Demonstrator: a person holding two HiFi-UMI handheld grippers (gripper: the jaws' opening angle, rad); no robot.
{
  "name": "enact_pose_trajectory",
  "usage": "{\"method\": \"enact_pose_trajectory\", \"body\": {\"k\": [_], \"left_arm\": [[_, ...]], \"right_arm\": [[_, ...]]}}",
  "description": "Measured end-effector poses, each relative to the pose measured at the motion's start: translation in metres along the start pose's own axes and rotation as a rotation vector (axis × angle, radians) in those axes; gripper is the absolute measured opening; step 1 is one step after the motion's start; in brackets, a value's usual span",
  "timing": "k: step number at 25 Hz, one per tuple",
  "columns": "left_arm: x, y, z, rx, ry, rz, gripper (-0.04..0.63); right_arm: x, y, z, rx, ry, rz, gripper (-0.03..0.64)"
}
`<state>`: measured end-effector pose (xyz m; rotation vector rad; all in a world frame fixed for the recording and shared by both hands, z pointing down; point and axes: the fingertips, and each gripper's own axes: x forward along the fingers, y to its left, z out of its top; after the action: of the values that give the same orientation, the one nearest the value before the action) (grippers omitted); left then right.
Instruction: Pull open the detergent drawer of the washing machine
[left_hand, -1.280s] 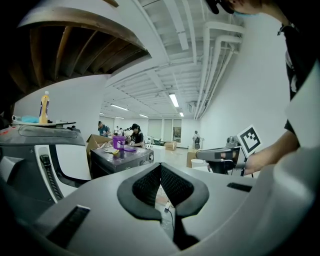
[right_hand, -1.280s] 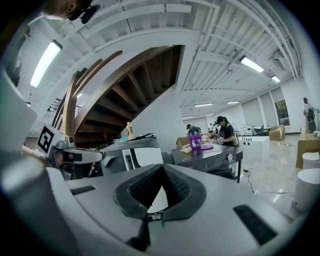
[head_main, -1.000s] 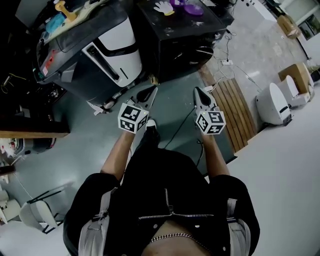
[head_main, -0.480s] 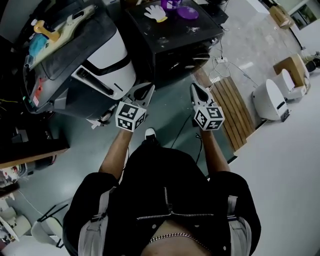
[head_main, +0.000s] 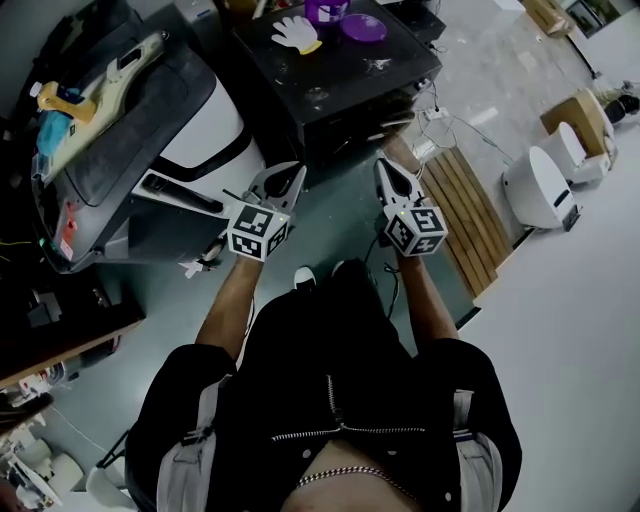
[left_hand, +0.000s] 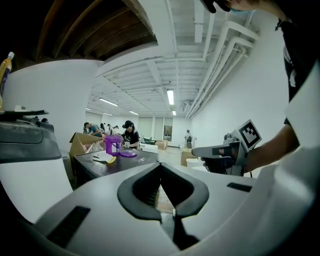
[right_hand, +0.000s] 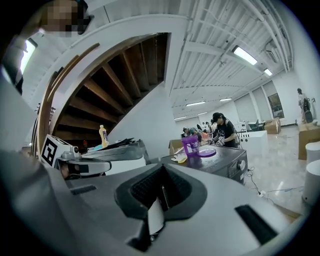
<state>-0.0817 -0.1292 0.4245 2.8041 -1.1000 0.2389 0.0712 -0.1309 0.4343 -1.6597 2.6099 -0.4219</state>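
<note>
A black washing machine (head_main: 340, 75) stands ahead of me, with a white glove (head_main: 297, 32), a purple cup (head_main: 325, 10) and a purple lid (head_main: 364, 27) on top. Its front panel (right_hand: 235, 167) carries a round knob; I cannot make out the detergent drawer. My left gripper (head_main: 288, 180) and right gripper (head_main: 385, 170) are held side by side in front of my body, short of the machine, pointing roughly level. Both are shut with nothing between the jaws. The left gripper (left_hand: 160, 167) sees the right one (left_hand: 212, 151) beside it, and the right gripper (right_hand: 162, 175) sees the left one (right_hand: 97, 164).
A white machine with a grey top (head_main: 150, 110) stands left of the black one, with bottles and clutter on it. A wooden slatted pallet (head_main: 465, 210) and cables lie on the floor at right, with white round appliances (head_main: 540, 190) beyond. People work at tables far off.
I have walked closer to the two machines; they have slid left and nearer in the head view. Both grippers travelled along with me, side by side and still shut.
</note>
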Motion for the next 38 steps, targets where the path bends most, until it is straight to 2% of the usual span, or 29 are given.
{"method": "enact_pose_trajectory", "body": {"k": [5, 12, 16, 21, 26, 30, 32, 34, 36, 38], "left_arm": [[0.03, 0.012, -0.001, -0.01, 0.007, -0.009, 0.02], [0.078, 0.04, -0.006, -0.03, 0.028, 0.016, 0.02], [0.097, 0.053, -0.013, -0.043, 0.053, 0.033, 0.019], [0.115, 0.06, -0.028, -0.065, 0.094, 0.046, 0.02], [0.124, 0.068, -0.044, -0.091, 0.12, 0.058, 0.02], [0.131, 0.075, -0.053, -0.106, 0.134, 0.068, 0.02], [0.133, 0.077, -0.056, -0.111, 0.143, 0.069, 0.02], [0.132, 0.081, -0.059, -0.121, 0.149, 0.079, 0.02], [0.13, 0.086, -0.062, -0.133, 0.155, 0.096, 0.02], [0.127, 0.09, -0.067, -0.147, 0.167, 0.114, 0.02]], "right_arm": [[0.026, -0.019, -0.007, -0.072, 0.042, -0.034, -0.005], [0.071, -0.054, -0.004, 0.008, 0.056, -0.007, 0.006], [0.096, -0.069, -0.031, 0.039, 0.116, 0.041, 0.006], [0.121, -0.083, -0.067, 0.216, 0.16, 0.092, 0.006], [0.146, -0.088, -0.102, 0.546, 0.158, 0.184, 0.008], [0.165, -0.107, -0.127, 0.713, 0.13, 0.223, 0.021], [0.173, -0.114, -0.134, 0.773, 0.118, 0.233, 0.055], [0.185, -0.114, -0.135, 0.818, 0.104, 0.277, 0.116], [0.196, -0.119, -0.143, 0.88, 0.099, 0.304, 0.208], [0.204, -0.13, -0.155, 0.96, 0.086, 0.296, 0.281]]}}
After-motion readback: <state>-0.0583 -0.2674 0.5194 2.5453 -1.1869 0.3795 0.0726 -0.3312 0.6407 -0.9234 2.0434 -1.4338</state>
